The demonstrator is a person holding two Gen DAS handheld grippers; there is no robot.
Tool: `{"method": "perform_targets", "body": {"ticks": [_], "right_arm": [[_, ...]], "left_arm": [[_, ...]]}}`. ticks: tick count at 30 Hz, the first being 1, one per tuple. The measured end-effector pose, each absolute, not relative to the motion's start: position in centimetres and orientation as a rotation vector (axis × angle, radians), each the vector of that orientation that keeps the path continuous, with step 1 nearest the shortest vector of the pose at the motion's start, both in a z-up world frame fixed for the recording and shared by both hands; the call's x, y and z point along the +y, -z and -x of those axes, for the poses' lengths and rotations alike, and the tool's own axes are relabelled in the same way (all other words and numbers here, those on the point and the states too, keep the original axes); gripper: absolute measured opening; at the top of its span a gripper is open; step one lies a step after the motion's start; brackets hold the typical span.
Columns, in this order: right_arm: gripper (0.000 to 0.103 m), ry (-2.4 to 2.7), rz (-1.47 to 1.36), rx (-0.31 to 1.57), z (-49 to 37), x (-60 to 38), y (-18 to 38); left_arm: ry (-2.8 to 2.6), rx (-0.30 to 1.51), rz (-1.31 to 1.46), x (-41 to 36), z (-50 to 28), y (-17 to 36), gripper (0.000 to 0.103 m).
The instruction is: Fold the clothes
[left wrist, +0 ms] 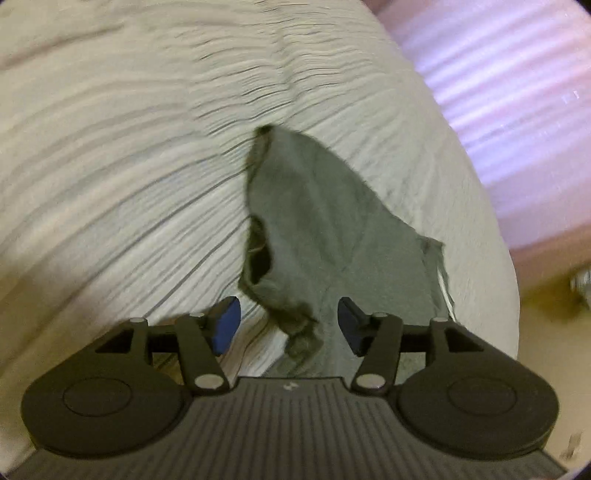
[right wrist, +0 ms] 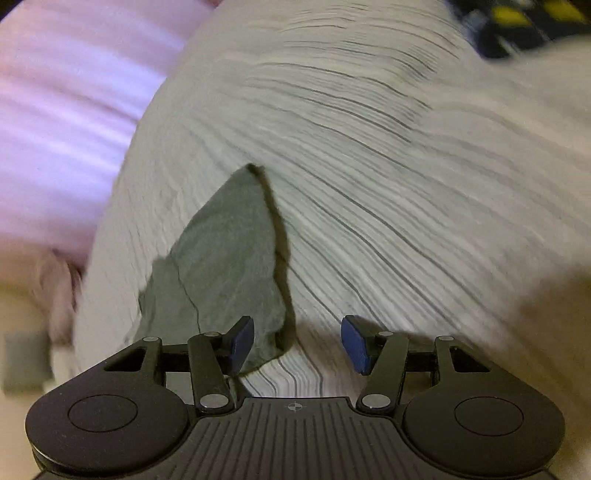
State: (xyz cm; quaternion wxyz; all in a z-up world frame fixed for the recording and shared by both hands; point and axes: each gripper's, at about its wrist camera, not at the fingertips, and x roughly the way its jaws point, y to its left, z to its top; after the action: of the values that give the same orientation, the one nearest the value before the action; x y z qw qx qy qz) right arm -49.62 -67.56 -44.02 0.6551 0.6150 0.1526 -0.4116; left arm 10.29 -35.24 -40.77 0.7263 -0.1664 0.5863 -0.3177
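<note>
A grey-green garment (left wrist: 325, 221) lies crumpled on a pale striped bedsheet (left wrist: 129, 147). In the left wrist view it narrows to a point away from me. My left gripper (left wrist: 288, 325) is open, its blue pads either side of the garment's near rumpled edge, holding nothing. In the right wrist view the same garment (right wrist: 221, 258) lies left of centre on the sheet (right wrist: 406, 184). My right gripper (right wrist: 297, 345) is open and empty, its left pad over the garment's near corner, its right pad over bare sheet. Both views are motion-blurred.
A pink-lilac striped cover (left wrist: 517, 110) lies beyond the sheet's edge, also in the right wrist view (right wrist: 66, 110). A dark object with yellow marks (right wrist: 517, 26) sits at the far right corner. Pale floor (left wrist: 554, 350) shows past the bed edge.
</note>
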Motion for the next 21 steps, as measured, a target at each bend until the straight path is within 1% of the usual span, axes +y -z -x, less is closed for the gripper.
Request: {"method": "perform_targets", "body": {"ticks": [1, 2, 3, 4, 5, 6, 7, 10, 11, 12, 13, 14, 16, 19, 20, 21], "right_arm": [[0.056, 0.926, -1.397, 0.335, 49.5, -67.8, 44.4], [0.056, 0.912, -1.397, 0.334, 49.2, -68.2, 44.7], [0.056, 0.891, -1.384, 0.344, 48.9, -68.4, 44.8], [0.053, 0.863, -1.36, 0.365, 48.5, -68.6, 44.7], [0.02, 0.83, -1.341, 0.399, 48.0, -68.9, 44.8], [0.01, 0.79, -1.326, 0.447, 47.2, -69.4, 45.1], [0.009, 0.77, -1.322, 0.477, 46.7, -69.7, 45.3], [0.009, 0.788, -1.382, 0.443, 47.3, -69.7, 45.3], [0.016, 0.817, -1.429, 0.411, 47.9, -69.4, 45.4], [0.026, 0.842, -1.475, 0.362, 48.6, -68.9, 45.4], [0.047, 0.857, -1.513, 0.308, 49.2, -68.3, 45.5], [0.053, 0.86, -1.55, 0.259, 49.8, -67.7, 45.6], [0.053, 0.853, -1.589, 0.222, 50.0, -66.9, 45.7], [0.053, 0.839, -1.597, 0.253, 48.7, -67.1, 46.4], [0.047, 0.843, -1.587, 0.264, 48.1, -67.4, 46.7], [0.031, 0.847, -1.576, 0.28, 47.6, -67.6, 46.9]], "left_arm": [[0.694, 1.282, 0.374, -35.5, -10.5, 41.2, 0.042], [0.695, 1.268, 0.358, -35.9, -10.7, 41.6, 0.026], [0.698, 1.255, 0.335, -36.4, -10.9, 41.9, 0.017], [0.71, 1.241, 0.288, -37.0, -11.2, 42.1, 0.007], [0.727, 1.218, 0.226, -37.5, -11.3, 42.1, 0.007], [0.744, 1.197, 0.17, -38.0, -11.5, 42.0, 0.007], [0.762, 1.185, 0.13, -38.4, -11.6, 42.0, 0.006], [0.788, 1.178, 0.1, -38.9, -11.7, 41.7, 0.007], [0.794, 1.18, 0.106, -38.8, -11.7, 41.6, 0.007], [0.796, 1.181, 0.111, -38.7, -11.6, 41.5, 0.009], [0.791, 1.185, 0.119, -38.4, -11.5, 41.6, 0.01], [0.786, 1.191, 0.133, -38.0, -11.5, 41.7, 0.01], [0.783, 1.199, 0.143, -37.6, -11.3, 41.8, 0.01], [0.791, 1.198, 0.132, -37.5, -11.1, 41.8, 0.01], [0.793, 1.199, 0.126, -37.5, -11.2, 41.9, 0.01], [0.794, 1.197, 0.115, -37.7, -11.2, 41.9, 0.009]]}}
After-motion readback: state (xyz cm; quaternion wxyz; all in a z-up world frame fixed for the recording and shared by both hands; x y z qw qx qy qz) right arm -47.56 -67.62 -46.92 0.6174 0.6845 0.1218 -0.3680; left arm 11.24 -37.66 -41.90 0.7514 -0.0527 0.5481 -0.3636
